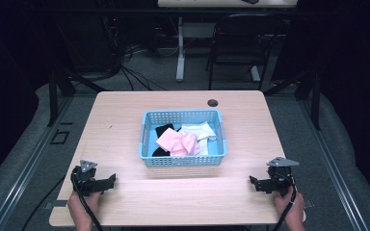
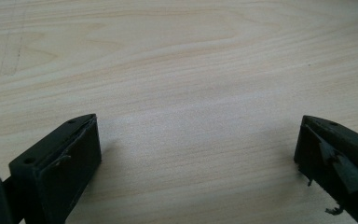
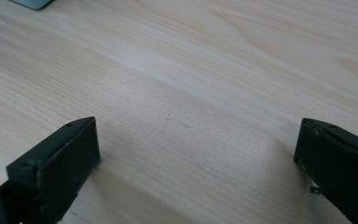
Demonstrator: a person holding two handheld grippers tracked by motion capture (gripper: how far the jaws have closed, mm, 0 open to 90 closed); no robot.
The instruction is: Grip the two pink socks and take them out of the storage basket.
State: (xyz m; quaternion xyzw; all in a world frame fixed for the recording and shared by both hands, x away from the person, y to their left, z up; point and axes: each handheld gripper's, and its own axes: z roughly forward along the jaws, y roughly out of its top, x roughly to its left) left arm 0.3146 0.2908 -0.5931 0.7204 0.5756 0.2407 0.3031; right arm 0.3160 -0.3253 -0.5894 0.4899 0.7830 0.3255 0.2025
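At near-left corner of desk (image 1: 125, 202) I see my left gripper (image 1: 107, 182), jaws spread wide, nothing between them, bare wood under them. Near-right corner: my right gripper (image 1: 255, 183), jaws equally wide, holding nothing. Both grippers well apart from blue basket (image 1: 183, 160), which sits mid-desk, slightly toward far edge. Inside basket I see pink cloth (image 1: 178, 142), white cloth (image 1: 200, 131), black cloth (image 1: 163, 131) in jumbled heap.

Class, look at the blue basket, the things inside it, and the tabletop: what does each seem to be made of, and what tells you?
Blue basket: likely moulded plastic, with a regular grid of holes in its walls. Pink item: soft fabric, judging by its crumpled folds. Tabletop: pale wood or wood-look laminate, matt, with visible grain lines.
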